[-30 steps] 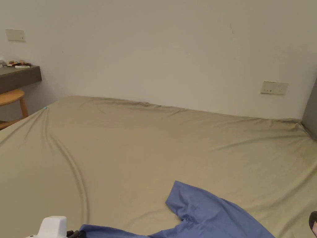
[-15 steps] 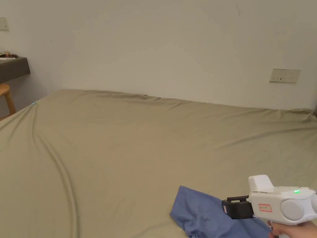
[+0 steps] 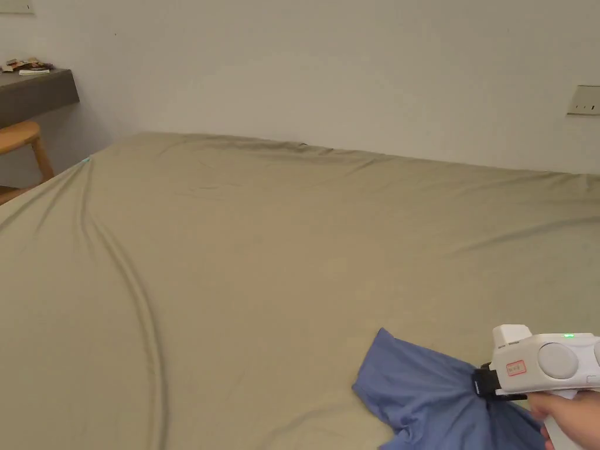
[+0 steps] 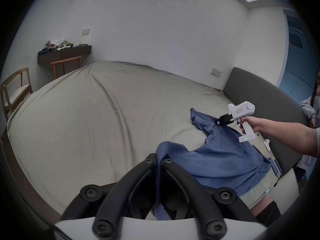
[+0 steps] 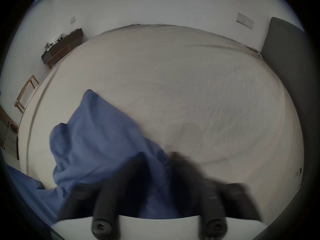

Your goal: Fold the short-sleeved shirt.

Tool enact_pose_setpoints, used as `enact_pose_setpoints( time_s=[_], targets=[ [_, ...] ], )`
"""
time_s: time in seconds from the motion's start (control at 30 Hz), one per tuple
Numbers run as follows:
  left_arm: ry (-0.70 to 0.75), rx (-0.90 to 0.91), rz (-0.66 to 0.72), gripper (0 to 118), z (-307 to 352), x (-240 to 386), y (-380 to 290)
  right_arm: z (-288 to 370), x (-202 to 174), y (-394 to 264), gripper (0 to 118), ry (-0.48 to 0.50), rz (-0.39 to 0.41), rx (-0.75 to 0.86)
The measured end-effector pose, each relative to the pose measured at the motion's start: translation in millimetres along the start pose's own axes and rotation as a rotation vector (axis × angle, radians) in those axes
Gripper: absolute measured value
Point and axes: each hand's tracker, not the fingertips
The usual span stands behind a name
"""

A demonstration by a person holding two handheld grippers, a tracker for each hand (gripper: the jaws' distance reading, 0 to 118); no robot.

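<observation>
A blue short-sleeved shirt [image 3: 422, 389] lies rumpled at the near right of the beige bed [image 3: 263, 246]. The white right gripper [image 3: 477, 387] pinches the shirt near a sleeve, its black jaws closed on the cloth. In the left gripper view that same gripper [image 4: 219, 121] holds the shirt [image 4: 225, 159] at its far sleeve. The left gripper [image 4: 158, 160] is shut on a bunched fold of the shirt's near edge, lifted off the bed. In the right gripper view the blurred right gripper [image 5: 155, 157] grips the blue cloth [image 5: 97, 136].
A dark shelf [image 3: 35, 94] and a wooden stool [image 3: 23, 146] stand at the far left beside the bed. A grey headboard [image 4: 263, 101] borders the bed's right side. Another person [image 4: 311, 115] stands by it. A white controller [image 4: 266, 144] lies near the bed's right edge.
The right gripper came into the head view from the right and closed on the shirt's sleeve area, bunching the cloth. The head camera has shifted.
</observation>
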Motion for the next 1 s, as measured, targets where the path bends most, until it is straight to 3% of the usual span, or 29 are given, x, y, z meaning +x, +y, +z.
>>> enact_pose_setpoints(
  time_s=[0.07, 0.17, 0.23, 0.5, 0.77, 1.0],
  targets=[
    [0.015, 0.005, -0.01, 3, 1.9, 3.1, -0.6, 11.7, -6.0, -1.6, 7, -0.029, 0.031, 0.053],
    [0.021, 0.026, -0.012, 3, 7.5, 10.5, 1.9, 44.7, -1.5, -5.4, 7, 0.007, -0.063, 0.146],
    [0.015, 0.046, 0.009, 3, 13.9, 13.8, 7.1, 77.8, 1.3, -8.9, 7, 0.036, -0.075, 0.203],
    [0.032, 0.228, 0.006, 3, 64.7, 45.8, 46.1, 289.8, 16.7, -47.2, 6, 0.101, -0.124, 0.552],
    [-0.049, 0.527, -0.049, 3, 189.1, 92.5, 107.0, 530.6, 10.7, -146.5, 6, 0.098, -0.17, 0.97],
    [-0.1, 0.795, -0.193, 3, 328.6, 136.0, 137.0, 676.6, -13.2, -243.1, 6, 0.101, -0.185, 1.275]
  ],
)
